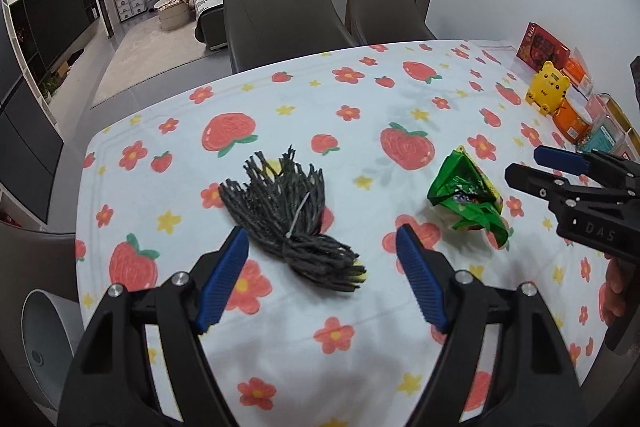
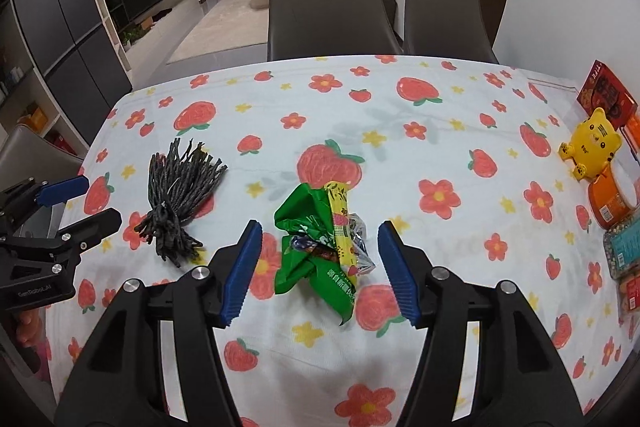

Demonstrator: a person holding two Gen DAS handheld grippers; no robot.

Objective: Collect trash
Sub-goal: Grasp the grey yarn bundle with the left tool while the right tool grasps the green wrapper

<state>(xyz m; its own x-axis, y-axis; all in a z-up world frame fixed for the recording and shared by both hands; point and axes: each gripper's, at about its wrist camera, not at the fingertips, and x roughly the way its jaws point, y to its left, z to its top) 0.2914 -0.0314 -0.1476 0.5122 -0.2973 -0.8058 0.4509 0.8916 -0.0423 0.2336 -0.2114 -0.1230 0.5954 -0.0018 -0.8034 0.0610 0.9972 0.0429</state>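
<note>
1. You are holding the left gripper (image 1: 322, 247) with its blue pads spread wide and nothing between them; it is hovering over the dark bundle of cords (image 1: 294, 217), which is lying on the strawberry-print tablecloth (image 1: 280, 99).
2. You are holding the right gripper (image 2: 318, 241) with its jaws parted too, pads clear of the crumpled green wrapper (image 2: 316, 247) that is sitting between them on the cloth; no pad is pressing on it.
3. Taking the wrapper as your landmark: the bundle of cords is lying to its left, apart from it, tied near one end with a pale band.
4. The yellow cat figure (image 2: 592, 147) is standing well to the wrapper's right, by the red box (image 2: 608, 95) and orange tub (image 2: 612, 203) at the table edge.
5. Two dark chairs (image 2: 332, 15) are standing beyond the wrapper, at the table's far side.
</note>
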